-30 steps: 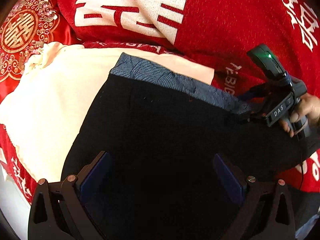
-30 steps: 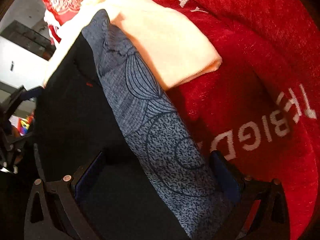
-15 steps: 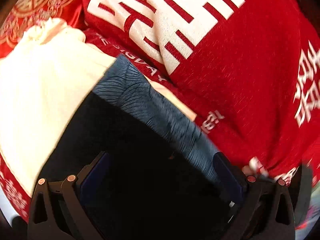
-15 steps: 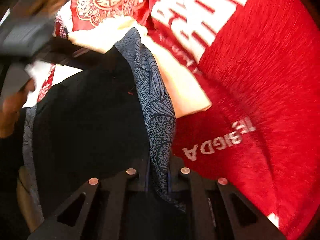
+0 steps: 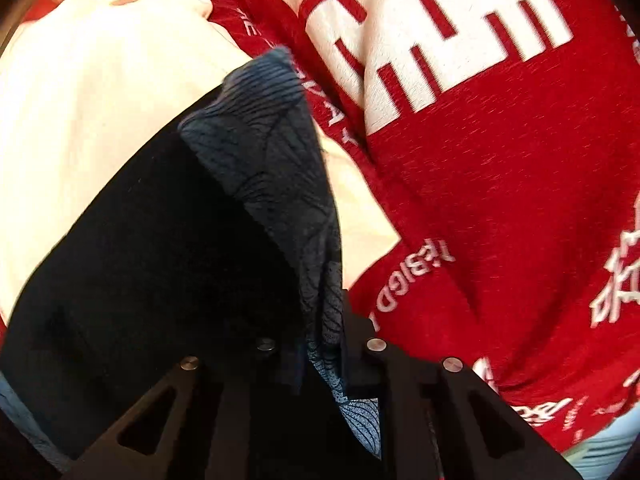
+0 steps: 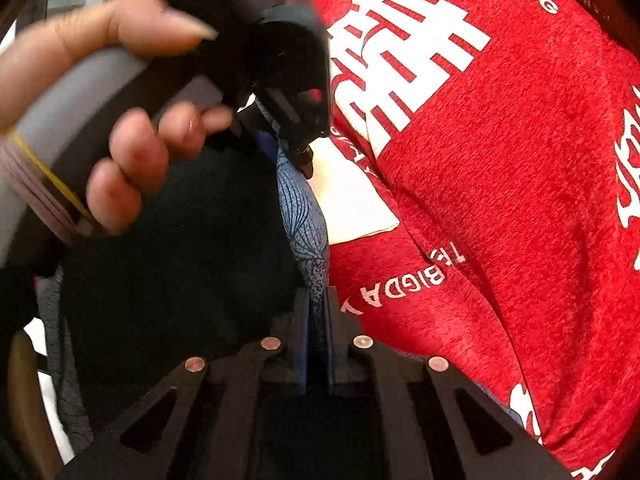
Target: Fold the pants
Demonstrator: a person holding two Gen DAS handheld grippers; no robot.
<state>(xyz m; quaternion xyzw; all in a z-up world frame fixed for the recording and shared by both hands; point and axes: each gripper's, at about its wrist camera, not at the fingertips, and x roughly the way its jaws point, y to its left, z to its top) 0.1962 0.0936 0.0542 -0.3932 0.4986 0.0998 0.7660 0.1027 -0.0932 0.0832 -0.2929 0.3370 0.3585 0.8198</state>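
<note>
The left gripper and right gripper are each clamped on the patterned grey-blue waistband of the black pants, holding it stretched ahead of them above the red blanket, probably to begin a fold.

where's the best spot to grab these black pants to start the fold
The patterned grey waistband: a firm, raised edge over the cream cloth. Come in from the open red-blanket side. Both the left gripper and right gripper are shut on it.
</note>
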